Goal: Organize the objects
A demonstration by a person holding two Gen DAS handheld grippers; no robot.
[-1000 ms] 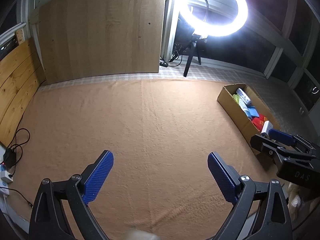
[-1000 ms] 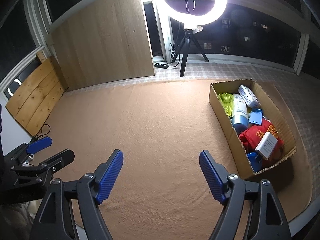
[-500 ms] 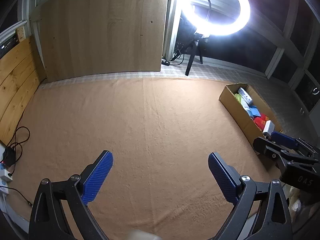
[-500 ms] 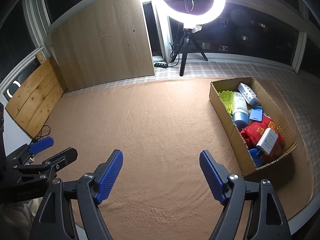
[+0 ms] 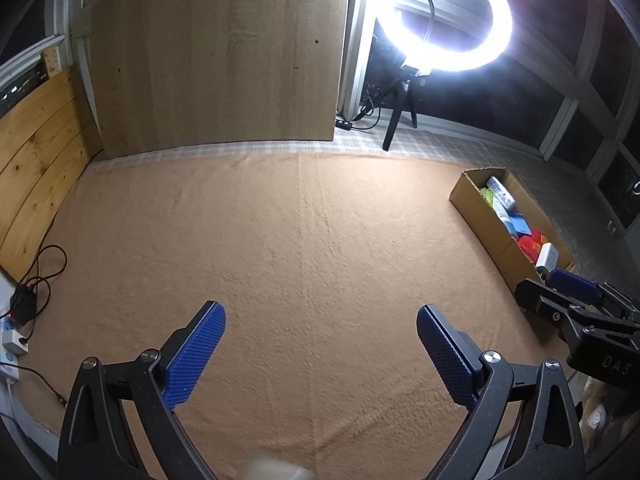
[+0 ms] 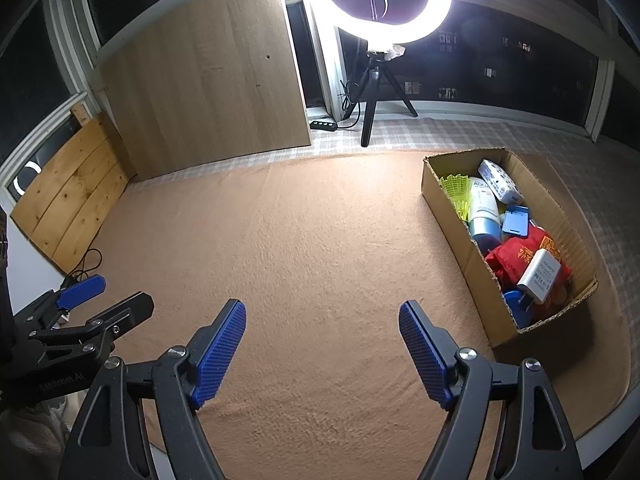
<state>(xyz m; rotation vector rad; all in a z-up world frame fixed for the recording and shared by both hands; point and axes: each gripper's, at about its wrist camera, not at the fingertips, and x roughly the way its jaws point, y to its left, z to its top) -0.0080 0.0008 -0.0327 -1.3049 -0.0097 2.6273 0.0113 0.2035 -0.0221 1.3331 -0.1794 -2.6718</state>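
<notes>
Cardboard box (image 6: pixel 448 216) sits at the right of the right wrist view on an orange-brown cloth (image 6: pixel 304 240) that covers the surface, its long side running toward the lower right of the frame. It is packed with things: a yellow shuttlecock (image 6: pixel 456 190) and a white patterned pack (image 6: pixel 500 181) at the far end, a white and blue tube (image 6: pixel 483 210) and a blue card (image 6: pixel 516 220) in the middle, a red pouch (image 6: pixel 516 258) with a white charger (image 6: pixel 540 276) lying on it at the near end. In the left wrist view the same box (image 5: pixel 480 220) shows at the right edge, partly behind the other tool.

The right gripper (image 6: pixel 322 344) hangs over bare cloth at the bottom of its view, blue fingers (image 6: pixel 218 354) spread wide with nothing between them. The left gripper (image 5: pixel 320 350) is likewise wide open and empty above the cloth; it also appears at the lower left of the right wrist view (image 6: pixel 100 298).

A lit ring light (image 6: pixel 386 0) on a black tripod (image 6: pixel 370 96) stands at the top of the frame, beside a large wooden board (image 6: pixel 208 100) leaning upright. Pale planks (image 6: pixel 68 200) lean at the left.
</notes>
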